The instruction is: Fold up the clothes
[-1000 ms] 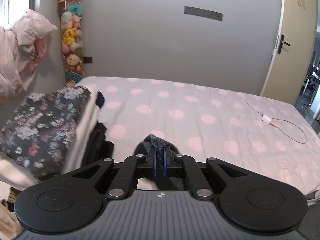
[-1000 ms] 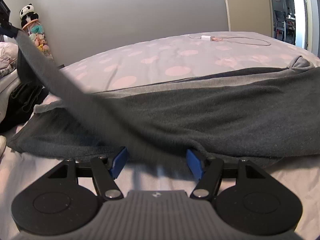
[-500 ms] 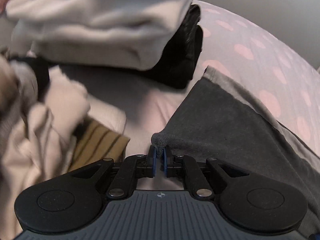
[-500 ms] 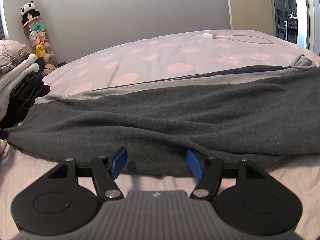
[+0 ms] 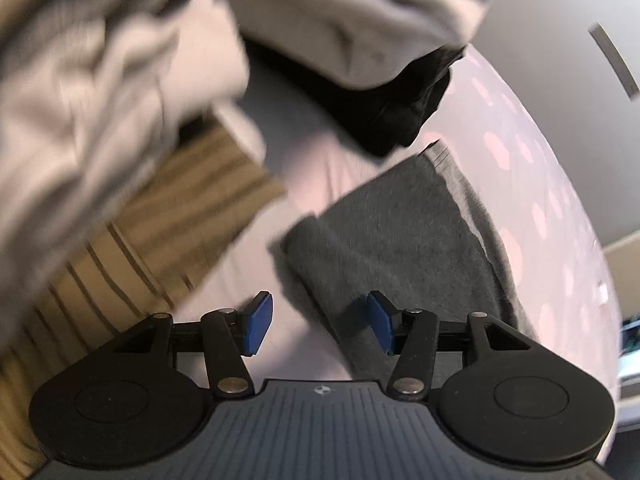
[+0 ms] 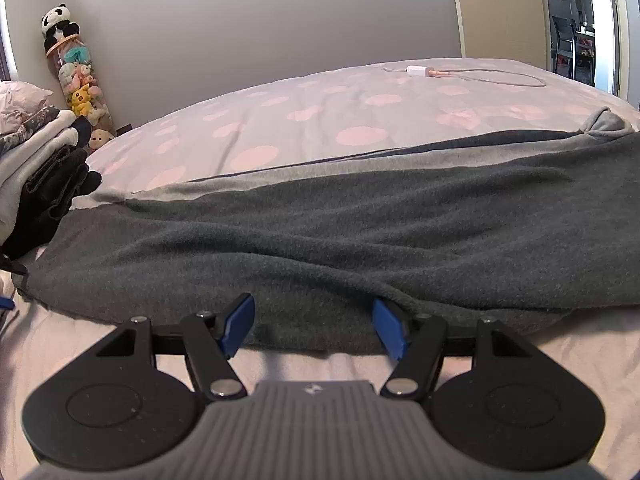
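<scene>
Where grey wall (image 6: 240, 20) meets bed (image 6: 320, 120), dark garment (image 6: 360, 232) lies flat

Pale clothes pile (image 5: 100, 80): motion-blurred, garments indistinguishable. Striped fabric (image 5: 132, 248): blurred, cut by left edge. Dark grey garment (image 6: 360, 236): cut by right edge; near hem hidden behind right tongs (image 6: 314, 326).

both low, close, sharing grey garment (image 5: 404, 236)

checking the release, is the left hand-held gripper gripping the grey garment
No, the left hand-held gripper is open, its blue pads apart above the grey garment's corner.
</scene>
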`<control>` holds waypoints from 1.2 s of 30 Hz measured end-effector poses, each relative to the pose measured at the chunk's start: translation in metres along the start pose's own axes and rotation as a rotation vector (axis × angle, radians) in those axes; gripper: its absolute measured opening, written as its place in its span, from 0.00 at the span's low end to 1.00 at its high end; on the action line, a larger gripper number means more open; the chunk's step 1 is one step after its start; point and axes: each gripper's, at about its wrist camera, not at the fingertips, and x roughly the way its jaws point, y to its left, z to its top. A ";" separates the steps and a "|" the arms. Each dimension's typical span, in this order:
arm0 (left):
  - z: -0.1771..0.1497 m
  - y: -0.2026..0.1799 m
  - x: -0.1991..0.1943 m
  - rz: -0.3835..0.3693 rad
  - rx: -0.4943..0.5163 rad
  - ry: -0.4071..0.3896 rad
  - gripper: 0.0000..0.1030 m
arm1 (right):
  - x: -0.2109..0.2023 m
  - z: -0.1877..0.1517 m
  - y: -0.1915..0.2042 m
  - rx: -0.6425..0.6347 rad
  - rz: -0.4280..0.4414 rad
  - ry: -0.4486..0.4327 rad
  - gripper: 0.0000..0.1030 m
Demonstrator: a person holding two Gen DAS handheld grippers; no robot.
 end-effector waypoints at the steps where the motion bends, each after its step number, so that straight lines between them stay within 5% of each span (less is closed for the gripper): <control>1: -0.001 0.001 0.004 -0.005 -0.028 -0.001 0.49 | -0.001 0.000 0.000 0.001 0.001 -0.001 0.67; 5: -0.009 -0.005 0.008 0.003 -0.042 -0.067 0.08 | -0.003 0.003 -0.001 0.002 0.004 -0.005 0.67; 11: -0.029 -0.051 -0.024 -0.012 0.183 -0.215 0.06 | -0.005 0.008 -0.005 0.025 0.014 0.007 0.67; 16: -0.071 -0.116 -0.055 -0.048 0.528 -0.310 0.06 | -0.007 0.012 -0.006 0.018 0.016 0.026 0.67; 30: -0.265 -0.181 -0.014 -0.050 1.345 -0.132 0.06 | -0.015 0.030 -0.041 0.157 0.056 0.039 0.66; 36: -0.271 -0.163 0.003 -0.032 1.252 -0.076 0.12 | -0.013 0.029 -0.038 0.143 0.091 0.051 0.66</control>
